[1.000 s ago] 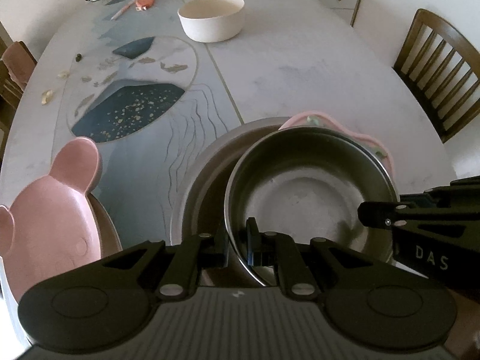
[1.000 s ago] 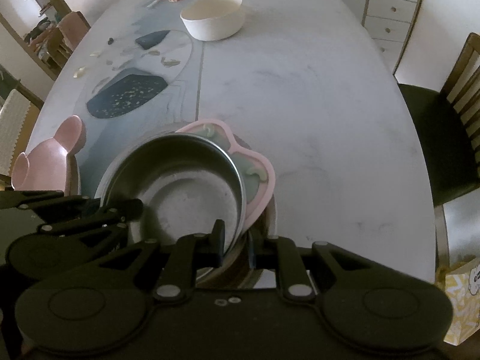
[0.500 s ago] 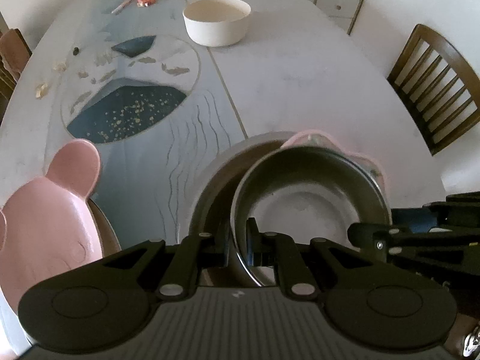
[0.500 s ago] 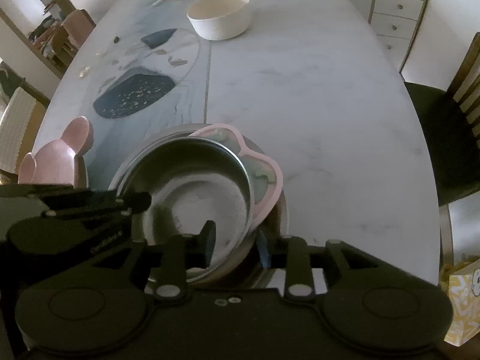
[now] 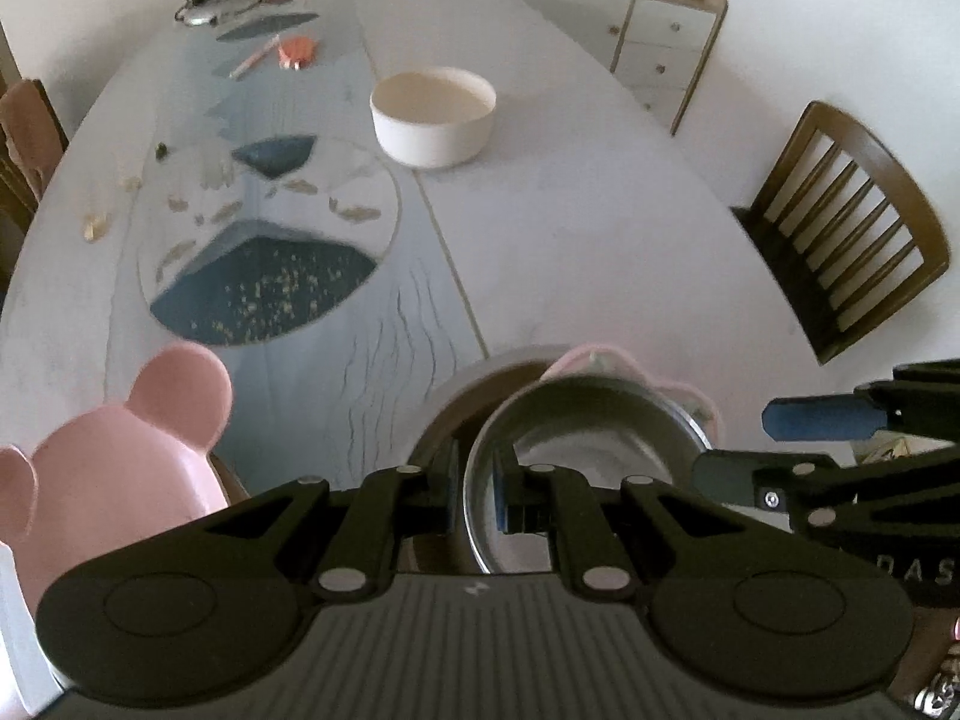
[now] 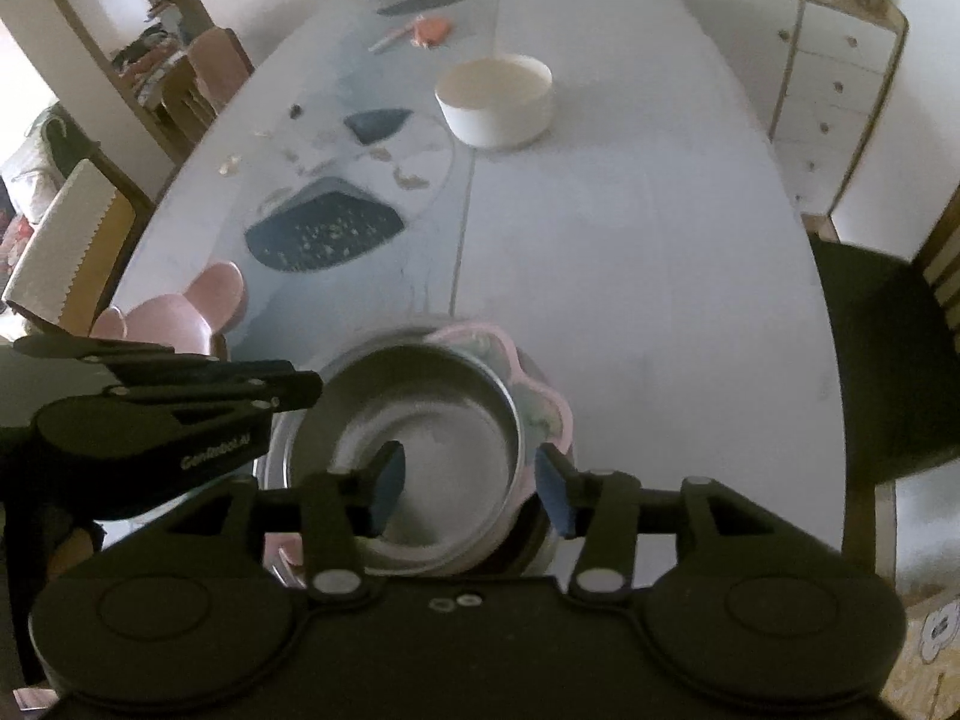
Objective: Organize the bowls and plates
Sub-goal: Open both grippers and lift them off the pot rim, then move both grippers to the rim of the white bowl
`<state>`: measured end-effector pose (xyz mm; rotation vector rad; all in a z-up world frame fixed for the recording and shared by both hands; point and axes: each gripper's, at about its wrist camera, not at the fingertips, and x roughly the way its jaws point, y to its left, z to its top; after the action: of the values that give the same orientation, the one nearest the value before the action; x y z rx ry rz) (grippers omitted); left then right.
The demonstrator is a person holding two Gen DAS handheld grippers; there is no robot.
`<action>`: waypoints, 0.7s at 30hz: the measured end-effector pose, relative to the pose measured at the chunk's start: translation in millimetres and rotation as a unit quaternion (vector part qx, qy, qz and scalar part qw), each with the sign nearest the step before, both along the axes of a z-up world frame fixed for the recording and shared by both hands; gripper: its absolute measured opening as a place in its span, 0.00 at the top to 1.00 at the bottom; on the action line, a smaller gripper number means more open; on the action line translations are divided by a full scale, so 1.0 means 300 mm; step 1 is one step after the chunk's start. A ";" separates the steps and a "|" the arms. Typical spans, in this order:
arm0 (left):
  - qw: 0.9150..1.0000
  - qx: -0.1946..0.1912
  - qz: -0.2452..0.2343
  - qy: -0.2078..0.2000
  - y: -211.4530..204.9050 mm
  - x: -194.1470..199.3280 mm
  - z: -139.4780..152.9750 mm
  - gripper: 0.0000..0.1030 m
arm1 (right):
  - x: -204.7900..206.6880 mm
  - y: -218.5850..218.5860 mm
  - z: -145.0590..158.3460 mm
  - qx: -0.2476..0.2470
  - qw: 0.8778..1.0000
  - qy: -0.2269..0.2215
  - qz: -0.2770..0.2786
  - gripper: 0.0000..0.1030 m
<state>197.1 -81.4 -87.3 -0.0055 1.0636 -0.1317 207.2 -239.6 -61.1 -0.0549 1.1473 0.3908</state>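
Between the fingers of the left gripper [image 5: 477, 495] runs the near left rim of a steel bowl [image 5: 591, 441], and the two pads are pinched tight on that rim, one inside and one outside. To its right, the right gripper [image 6: 468, 489] stands wide apart, one finger down inside the bowl and the other outside its right wall, neither touching the metal.

Under the steel bowl lies a pink sectioned plate [image 6: 543, 405] whose scalloped edge shows past the bowl's far right side, and under that a larger grey bowl [image 5: 462, 384] whose rim curves out on the left. The steel bowl holds nothing; the contents of the two beneath it are hidden.

Left of the left claw sits a pink bear-eared plate [image 5: 120, 462], tilted up on something I cannot make out. Far ahead of both claws stands a white bowl [image 5: 433, 114], upright and empty as far as its inside shows.

All of this rests on a long oval table [image 5: 600, 228] with a pale marbled top and a dark blue inlay flecked with gold on its left half. Small scraps, a pen and an orange item lie toward the far left end, near a lamp base [image 5: 207, 3]. A wooden slat-back chair [image 5: 840, 228] stands off to the right, and a white drawer cabinet [image 5: 660, 42] lines the far wall.
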 end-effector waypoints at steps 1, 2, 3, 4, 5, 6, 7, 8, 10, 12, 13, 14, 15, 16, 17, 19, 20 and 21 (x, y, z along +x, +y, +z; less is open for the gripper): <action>1.000 0.002 0.000 -0.005 -0.001 0.000 0.012 0.89 | 0.006 -0.001 0.011 0.001 1.000 -0.004 0.002 0.51; 1.000 0.003 0.001 -0.009 0.000 0.001 0.024 0.89 | 0.013 -0.003 0.022 0.003 1.000 -0.008 0.005 0.51; 1.000 0.003 0.002 -0.014 0.002 0.003 0.034 0.89 | 0.021 -0.006 0.034 0.005 1.000 -0.013 0.008 0.50; 1.000 0.003 0.001 -0.018 0.003 0.004 0.045 0.89 | 0.026 -0.007 0.045 0.005 1.000 -0.020 0.011 0.49; 1.000 0.002 0.000 -0.022 0.004 0.007 0.056 0.89 | 0.031 -0.005 0.056 0.004 1.000 -0.027 0.013 0.47; 1.000 0.002 0.000 -0.026 0.006 0.009 0.068 0.89 | 0.039 -0.006 0.070 0.004 0.999 -0.035 0.016 0.44; 1.000 0.002 0.000 -0.031 0.006 0.012 0.080 0.88 | 0.047 -0.008 0.083 0.006 0.999 -0.041 0.018 0.40; 0.999 0.001 -0.001 -0.035 0.008 0.017 0.094 0.87 | 0.055 -0.010 0.098 0.007 0.999 -0.048 0.020 0.39; 0.999 0.000 0.001 -0.046 0.013 0.029 0.118 0.72 | 0.076 -0.011 0.129 0.008 0.998 -0.063 0.024 0.37; 0.998 0.003 0.006 -0.059 0.015 0.042 0.143 0.57 | 0.102 -0.014 0.160 0.008 0.997 -0.076 0.028 0.36; 0.998 0.005 0.009 -0.069 0.017 0.050 0.155 0.48 | 0.117 -0.015 0.176 0.008 0.996 -0.082 0.028 0.35; 0.997 0.007 0.011 -0.076 0.017 0.058 0.166 0.45 | 0.129 -0.016 0.186 0.010 0.996 -0.088 0.029 0.35; 0.996 0.009 0.013 -0.083 0.017 0.070 0.177 0.43 | 0.146 -0.017 0.201 0.011 0.995 -0.096 0.032 0.35; 0.996 0.010 0.015 -0.086 0.017 0.084 0.186 0.43 | 0.161 -0.018 0.213 0.011 0.994 -0.102 0.034 0.34; 0.996 0.010 0.016 -0.088 0.018 0.103 0.195 0.42 | 0.181 -0.018 0.227 0.011 0.993 -0.110 0.037 0.33; 0.995 0.011 0.019 -0.093 0.018 0.135 0.207 0.40 | 0.215 -0.020 0.245 0.009 0.992 -0.121 0.040 0.27; 0.995 0.012 0.021 -0.095 0.017 0.154 0.212 0.38 | 0.239 -0.019 0.253 0.008 0.991 -0.125 0.042 0.26; 0.995 0.014 0.024 -0.099 0.016 0.175 0.219 0.35 | 0.259 -0.022 0.260 0.007 0.991 -0.129 0.042 0.24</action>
<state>249.6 -76.5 -21.6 0.0070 0.8667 -0.0722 284.8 -246.2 16.8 -0.1386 0.8893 0.4520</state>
